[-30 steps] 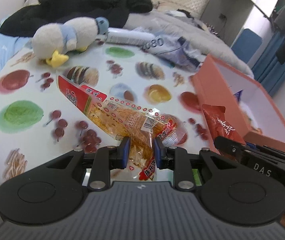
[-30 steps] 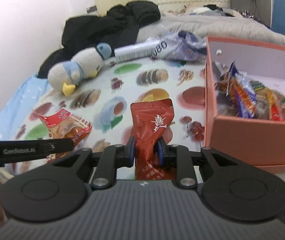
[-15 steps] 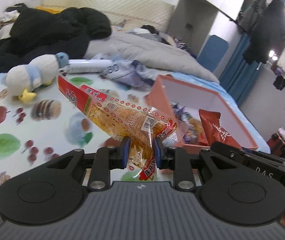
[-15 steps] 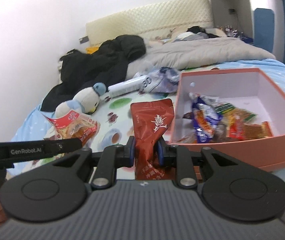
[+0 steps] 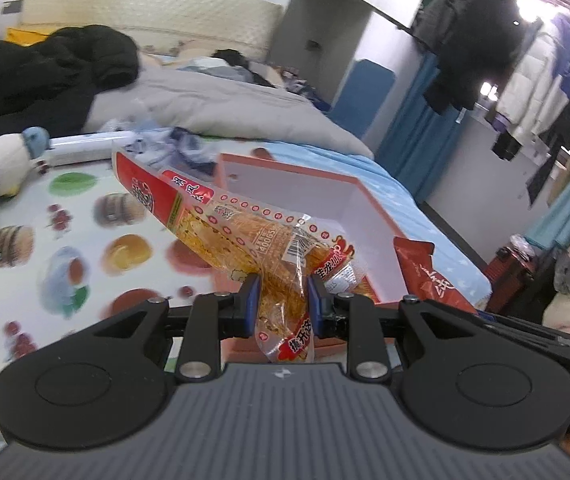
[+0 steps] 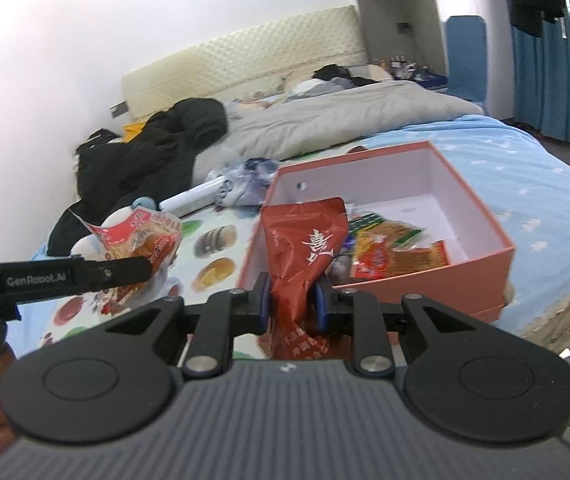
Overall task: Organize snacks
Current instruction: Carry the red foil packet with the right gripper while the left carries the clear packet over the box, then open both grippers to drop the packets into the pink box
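Box (image 6: 481, 276) contents half hidden behind red pouch (image 6: 305, 248) in right hand-held gripper (image 6: 293, 300)

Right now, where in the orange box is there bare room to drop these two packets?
The orange box is bare along its far end and right side, the white floor bordered by the back wall and right wall. The near left corner is crowded with snack packets. The left gripper holds the clear red-topped packet; the right gripper holds the dark red packet.
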Motion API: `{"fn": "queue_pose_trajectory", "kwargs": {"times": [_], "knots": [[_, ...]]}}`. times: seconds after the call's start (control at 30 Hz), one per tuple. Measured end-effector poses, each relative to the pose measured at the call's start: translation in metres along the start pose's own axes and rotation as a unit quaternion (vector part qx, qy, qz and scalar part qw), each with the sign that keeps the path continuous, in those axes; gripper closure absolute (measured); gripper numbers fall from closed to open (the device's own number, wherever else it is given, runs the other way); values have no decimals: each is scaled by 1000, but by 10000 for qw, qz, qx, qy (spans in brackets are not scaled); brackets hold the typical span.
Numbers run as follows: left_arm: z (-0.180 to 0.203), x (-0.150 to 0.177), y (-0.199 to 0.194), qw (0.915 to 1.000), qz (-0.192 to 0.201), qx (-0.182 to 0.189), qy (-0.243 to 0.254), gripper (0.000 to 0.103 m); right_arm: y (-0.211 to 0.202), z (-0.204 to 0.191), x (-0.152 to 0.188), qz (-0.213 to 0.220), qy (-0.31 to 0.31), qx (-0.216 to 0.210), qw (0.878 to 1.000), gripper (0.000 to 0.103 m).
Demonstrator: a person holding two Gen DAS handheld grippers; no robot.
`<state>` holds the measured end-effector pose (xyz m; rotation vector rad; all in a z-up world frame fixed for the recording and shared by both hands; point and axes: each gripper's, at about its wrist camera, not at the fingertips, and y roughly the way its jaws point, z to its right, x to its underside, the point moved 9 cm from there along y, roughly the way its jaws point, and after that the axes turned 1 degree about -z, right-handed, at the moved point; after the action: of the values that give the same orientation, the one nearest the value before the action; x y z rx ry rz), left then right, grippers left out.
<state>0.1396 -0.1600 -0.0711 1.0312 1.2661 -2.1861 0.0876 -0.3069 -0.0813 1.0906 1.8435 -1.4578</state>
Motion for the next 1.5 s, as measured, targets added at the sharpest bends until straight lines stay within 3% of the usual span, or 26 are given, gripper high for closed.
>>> {"fn": "queue_pose_trajectory", "kwargs": {"times": [0.3, 0.67, 0.97, 1.3, 1.37, 1.43, 1.5], "knots": [[22, -23, 69, 9994, -206, 216, 179, 74, 26, 43, -19, 46, 163, 157, 9997, 78], [13, -63, 166, 9986, -448, 202, 189, 74, 94, 79, -55, -5, 193, 145, 9997, 78], [-3, -83, 240, 9969, -747, 167, 168, 74, 149, 95, -62, -216, 256, 106, 9994, 77], [-18, -85, 283, 9952, -962, 131, 75, 71, 196, 114, -59, -482, 406, 131, 9979, 76], [-22, -87, 283, 9956, -936, 50, 26, 52, 201, 115, -59, -538, 460, 113, 9974, 70], [-26, -91, 281, 9957, -922, -22, 18, 41, 204, 116, -59, -580, 514, 98, 9969, 40], [-26, -96, 275, 9965, -829, -25, 97, 40, 202, 117, -61, -547, 564, 139, 9968, 35]]}}
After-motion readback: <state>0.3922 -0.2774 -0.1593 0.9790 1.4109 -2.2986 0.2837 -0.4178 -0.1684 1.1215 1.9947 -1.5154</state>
